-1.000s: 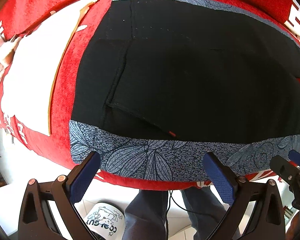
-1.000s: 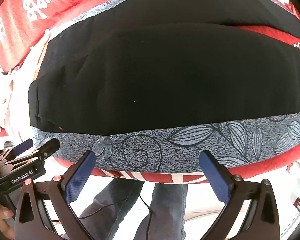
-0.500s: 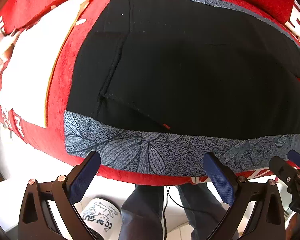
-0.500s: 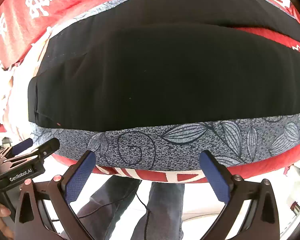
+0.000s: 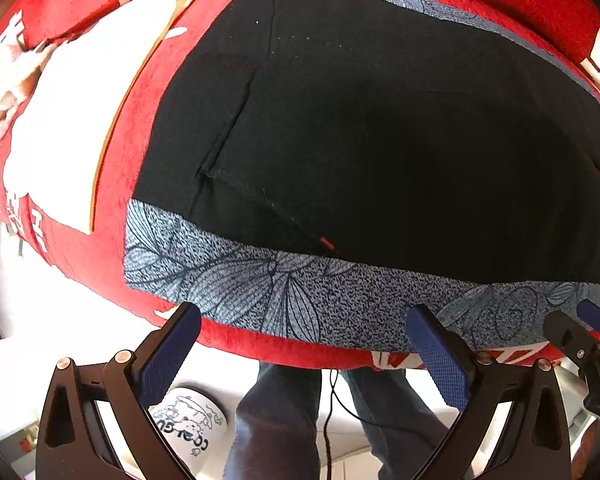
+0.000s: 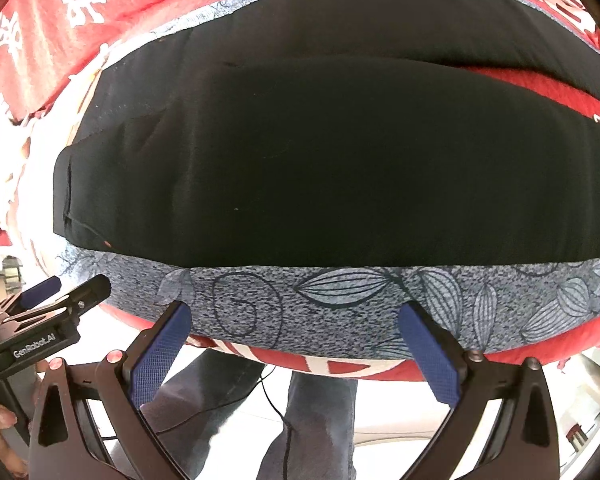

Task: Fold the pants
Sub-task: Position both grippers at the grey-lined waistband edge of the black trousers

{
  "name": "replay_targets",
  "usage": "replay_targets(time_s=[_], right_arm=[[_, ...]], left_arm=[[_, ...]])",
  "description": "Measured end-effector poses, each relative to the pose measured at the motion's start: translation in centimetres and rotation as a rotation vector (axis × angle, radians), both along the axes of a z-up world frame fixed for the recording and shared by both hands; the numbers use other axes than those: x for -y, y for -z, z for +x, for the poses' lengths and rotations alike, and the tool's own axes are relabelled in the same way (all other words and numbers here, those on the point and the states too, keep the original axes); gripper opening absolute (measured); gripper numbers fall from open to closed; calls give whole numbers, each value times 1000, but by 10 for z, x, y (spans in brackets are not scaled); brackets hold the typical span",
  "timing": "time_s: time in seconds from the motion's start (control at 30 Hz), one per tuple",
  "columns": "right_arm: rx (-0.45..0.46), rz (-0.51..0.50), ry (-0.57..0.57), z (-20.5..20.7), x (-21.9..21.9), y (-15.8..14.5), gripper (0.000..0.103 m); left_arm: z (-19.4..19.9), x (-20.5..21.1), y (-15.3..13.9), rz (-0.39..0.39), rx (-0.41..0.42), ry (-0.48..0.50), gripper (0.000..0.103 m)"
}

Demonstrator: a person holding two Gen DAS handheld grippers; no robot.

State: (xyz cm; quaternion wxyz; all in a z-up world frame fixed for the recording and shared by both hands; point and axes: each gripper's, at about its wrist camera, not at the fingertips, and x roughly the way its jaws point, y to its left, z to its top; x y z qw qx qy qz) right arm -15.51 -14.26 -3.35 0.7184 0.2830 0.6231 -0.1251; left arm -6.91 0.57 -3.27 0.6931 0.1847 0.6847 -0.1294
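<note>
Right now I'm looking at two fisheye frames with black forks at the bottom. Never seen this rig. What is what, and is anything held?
No robot here: a person holds a two-finger gripper in each hand, with a camera on each looking along its fingers. One picture is from the left gripper, the other from the right gripper. The black forks with blue pads are the fingers. Each view also catches the other gripper at its edge. On a red blanket lies a grey leaf-patterned cloth, and on that the black pants, spread flat. Both grippers are open at the near edge and hold nothing. Below are the person's legs and a printed white mug.
</note>
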Motion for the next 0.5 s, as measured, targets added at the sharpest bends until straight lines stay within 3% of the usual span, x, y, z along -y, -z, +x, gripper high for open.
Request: replay_targets(time_s=[0.5], right_arm=[[-4, -9, 23, 12, -13, 9, 103]], left_arm=[[29, -27, 12, -57, -17, 0, 103]])
